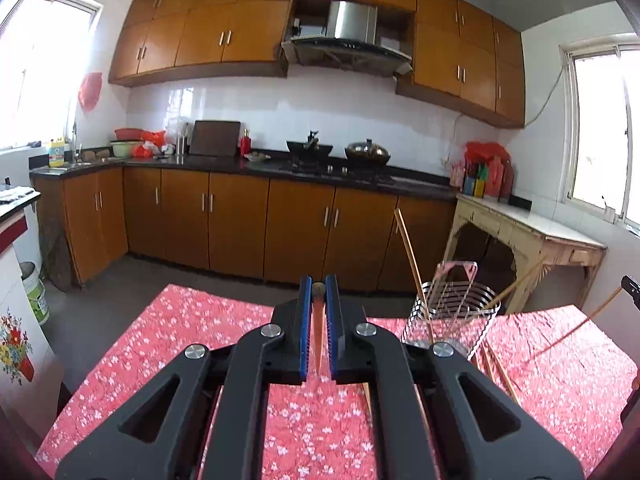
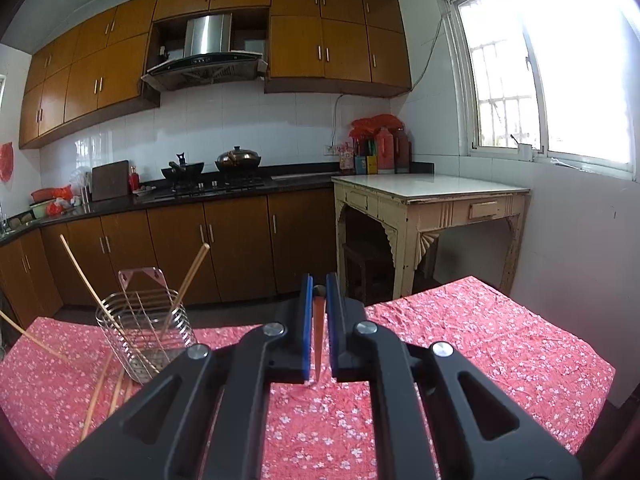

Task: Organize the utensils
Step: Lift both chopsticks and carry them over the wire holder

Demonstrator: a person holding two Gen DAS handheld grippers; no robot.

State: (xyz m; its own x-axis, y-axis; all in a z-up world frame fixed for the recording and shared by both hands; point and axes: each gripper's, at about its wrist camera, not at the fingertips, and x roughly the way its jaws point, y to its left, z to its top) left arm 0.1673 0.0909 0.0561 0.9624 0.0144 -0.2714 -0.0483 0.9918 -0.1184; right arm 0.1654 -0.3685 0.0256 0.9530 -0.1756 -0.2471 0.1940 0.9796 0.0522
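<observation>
My left gripper (image 1: 319,285) is shut on a wooden chopstick (image 1: 319,320) that points along its fingers, above the red flowered tablecloth (image 1: 180,332). My right gripper (image 2: 319,285) is shut on another chopstick (image 2: 319,332) the same way. A wire utensil holder (image 1: 452,316) stands on the table to the right of the left gripper; in the right wrist view the holder (image 2: 144,332) is to the left. Two chopsticks (image 2: 188,280) lean in it. Loose chopsticks (image 2: 98,392) lie on the cloth beside it; in the left wrist view they (image 1: 500,372) lie by its base.
The table edge (image 2: 540,320) drops to the floor. Beyond it are brown kitchen cabinets (image 1: 240,220), a counter with a stove and pots (image 1: 340,156), and a pale side table (image 2: 432,200) under the window.
</observation>
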